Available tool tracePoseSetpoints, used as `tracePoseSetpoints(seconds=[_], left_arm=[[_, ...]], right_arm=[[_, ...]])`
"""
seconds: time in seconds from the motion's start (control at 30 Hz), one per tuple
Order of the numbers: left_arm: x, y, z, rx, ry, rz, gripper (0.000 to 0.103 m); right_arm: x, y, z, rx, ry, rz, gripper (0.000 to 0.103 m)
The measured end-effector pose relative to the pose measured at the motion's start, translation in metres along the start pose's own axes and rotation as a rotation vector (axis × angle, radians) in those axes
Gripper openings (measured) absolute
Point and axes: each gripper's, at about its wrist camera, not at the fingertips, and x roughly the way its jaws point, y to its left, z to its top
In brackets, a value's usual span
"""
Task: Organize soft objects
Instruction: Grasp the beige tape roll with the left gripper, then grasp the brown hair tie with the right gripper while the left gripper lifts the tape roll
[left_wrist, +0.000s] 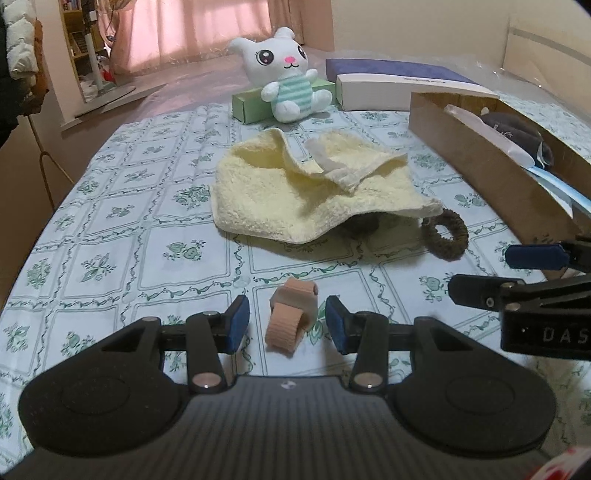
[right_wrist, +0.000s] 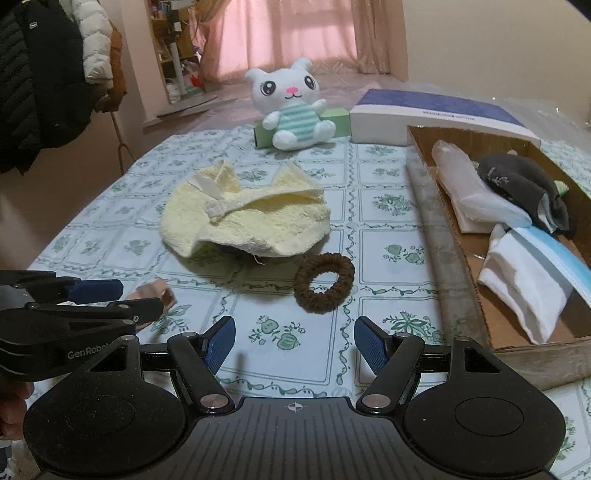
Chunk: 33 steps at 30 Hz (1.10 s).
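A peach elastic band roll (left_wrist: 288, 318) lies on the patterned tablecloth between the open fingers of my left gripper (left_wrist: 287, 323), untouched; it shows partly in the right wrist view (right_wrist: 157, 291). A crumpled yellow towel (left_wrist: 295, 192) (right_wrist: 243, 225) lies mid-table. A brown scrunchie (left_wrist: 445, 236) (right_wrist: 324, 282) lies by the towel's right edge. A white plush cat (left_wrist: 286, 74) (right_wrist: 293, 107) sits at the back. My right gripper (right_wrist: 294, 341) is open and empty, just short of the scrunchie. A cardboard box (right_wrist: 443, 229) (left_wrist: 480, 162) on the right holds socks, cloths and a blue mask.
A green box (left_wrist: 251, 105) lies behind the plush. A blue and white box (left_wrist: 388, 88) stands at the back right. Coats (right_wrist: 48, 74) hang at the left beyond the table edge. My left gripper shows in the right wrist view (right_wrist: 99, 301).
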Motion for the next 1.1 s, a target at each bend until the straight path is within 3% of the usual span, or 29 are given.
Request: tracePoseSetpoints(seconds=[0.4, 0.7, 0.73, 0.8, 0.93, 1.1], left_arm=[[0.015, 0.001, -0.007, 0.057, -0.013, -0.031, 0.040], [-0.001, 0.007, -0.016, 0.029, -0.029, -0.038, 0.038], [-0.003, 0.008, -0.018, 0.030, -0.032, -0.041, 0.036], [-0.005, 0.009, -0.019, 0.023, -0.035, -0.043, 0.017], [-0.008, 0.012, -0.021, 0.013, -0.056, -0.043, 0.013], [-0.003, 0.015, -0.018, -0.032, -0.058, 0.034, 0.007]], right_arm=[[0.026, 0.000, -0.002, 0.024, 0.014, -0.016, 0.071], [0.038, -0.001, 0.001, 0.019, 0.001, -0.030, 0.071], [0.039, -0.002, 0.001, 0.020, -0.002, -0.031, 0.071], [0.040, -0.003, 0.003, 0.021, -0.006, -0.034, 0.071], [0.043, -0.003, 0.004, 0.021, -0.014, -0.043, 0.071], [0.047, -0.003, 0.005, 0.006, -0.021, -0.050, 0.071]])
